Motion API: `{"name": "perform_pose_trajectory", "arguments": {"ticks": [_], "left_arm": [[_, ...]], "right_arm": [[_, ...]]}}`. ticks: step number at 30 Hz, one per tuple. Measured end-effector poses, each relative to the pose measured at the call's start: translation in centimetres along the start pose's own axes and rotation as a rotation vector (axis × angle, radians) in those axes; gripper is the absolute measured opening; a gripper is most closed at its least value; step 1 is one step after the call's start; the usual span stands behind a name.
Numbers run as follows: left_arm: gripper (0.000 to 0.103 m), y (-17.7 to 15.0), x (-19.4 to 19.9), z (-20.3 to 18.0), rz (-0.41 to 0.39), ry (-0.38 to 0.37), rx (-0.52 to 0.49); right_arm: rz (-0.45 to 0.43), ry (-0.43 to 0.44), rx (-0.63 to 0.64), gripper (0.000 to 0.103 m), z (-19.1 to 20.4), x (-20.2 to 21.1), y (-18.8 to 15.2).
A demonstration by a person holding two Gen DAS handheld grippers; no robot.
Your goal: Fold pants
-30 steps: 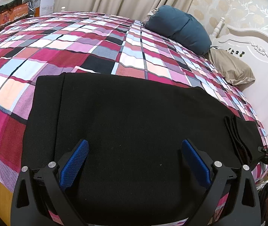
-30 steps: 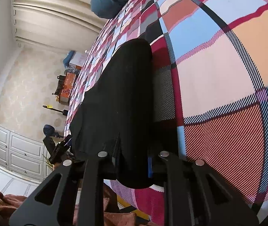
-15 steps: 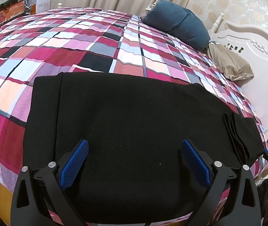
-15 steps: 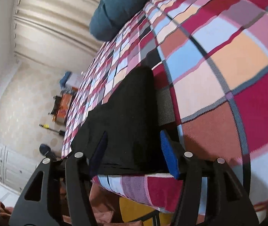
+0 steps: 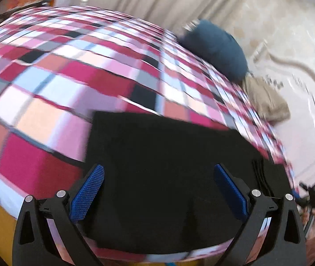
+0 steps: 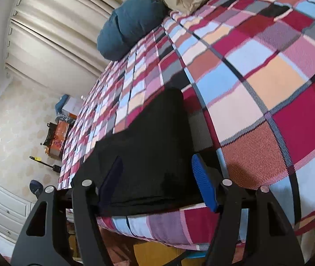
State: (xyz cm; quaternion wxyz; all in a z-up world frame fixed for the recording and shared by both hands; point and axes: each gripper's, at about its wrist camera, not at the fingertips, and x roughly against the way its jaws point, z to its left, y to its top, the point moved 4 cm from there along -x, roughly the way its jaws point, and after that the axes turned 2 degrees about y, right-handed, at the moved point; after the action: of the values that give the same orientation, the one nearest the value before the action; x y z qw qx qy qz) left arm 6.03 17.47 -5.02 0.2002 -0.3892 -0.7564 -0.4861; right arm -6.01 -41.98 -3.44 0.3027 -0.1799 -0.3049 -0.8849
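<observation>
The black pants [image 5: 168, 166] lie folded flat along the near edge of the bed, on the plaid bedspread [image 5: 46, 77]. My left gripper [image 5: 157, 190] is open and empty, just above the pants near their left part. In the right wrist view the pants [image 6: 150, 150] show end-on, with stacked layers at the near end. My right gripper [image 6: 155, 184] is open and empty, its jaws spread on either side of that end without holding it. The other gripper shows small at the right edge of the left wrist view [image 5: 312, 192].
A blue pillow [image 5: 215, 46] and a beige pillow [image 5: 266, 102] lie at the head of the bed by the white headboard [image 5: 308, 102]. Curtains [image 6: 53, 33] hang behind. An orange box [image 6: 56, 141] and white cabinets [image 6: 0, 208] stand across the room.
My right gripper has let go of the pants' end, opened wide and drawn back. My left gripper stayed open and swung sideways; its view is now blurred.
</observation>
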Motion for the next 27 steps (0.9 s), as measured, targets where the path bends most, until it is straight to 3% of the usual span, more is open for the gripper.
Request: {"name": "perform_pose_trajectory", "arguments": {"ticks": [6,11,14,18,22,25,26,27], "left_arm": [[0.098,1.4,-1.1,5.9,0.058,-0.021,0.108],[0.098,1.9,-2.2,5.1,0.095,-0.086,0.035],[0.098,1.5,-3.3,3.5,0.172,-0.233,0.029],[0.098,1.3,-3.8,3.0,0.232,-0.301,-0.043],[0.098,1.9,-3.6,4.5,0.247,-0.427,0.029],[0.098,1.9,-3.8,4.0,0.233,-0.407,0.028],[0.094,1.8,-3.9,3.7,0.224,-0.395,0.019],[0.083,1.8,-4.0,3.3,0.212,-0.387,0.013]], "right_arm": [[-0.062,0.048,0.013,0.064,2.0,1.7,0.7],[-0.052,0.066,0.032,0.065,3.7,1.2,0.4],[-0.036,0.083,0.028,0.065,4.2,0.5,0.1],[-0.016,0.103,0.022,0.065,4.9,-0.6,-0.4],[0.005,0.122,0.046,0.065,6.4,-1.5,-1.0],[0.021,0.148,0.060,0.065,7.6,-2.3,-1.4],[0.028,0.154,0.068,0.066,8.1,-2.7,-1.5],[0.038,0.159,0.076,0.066,8.6,-3.1,-1.7]]}}
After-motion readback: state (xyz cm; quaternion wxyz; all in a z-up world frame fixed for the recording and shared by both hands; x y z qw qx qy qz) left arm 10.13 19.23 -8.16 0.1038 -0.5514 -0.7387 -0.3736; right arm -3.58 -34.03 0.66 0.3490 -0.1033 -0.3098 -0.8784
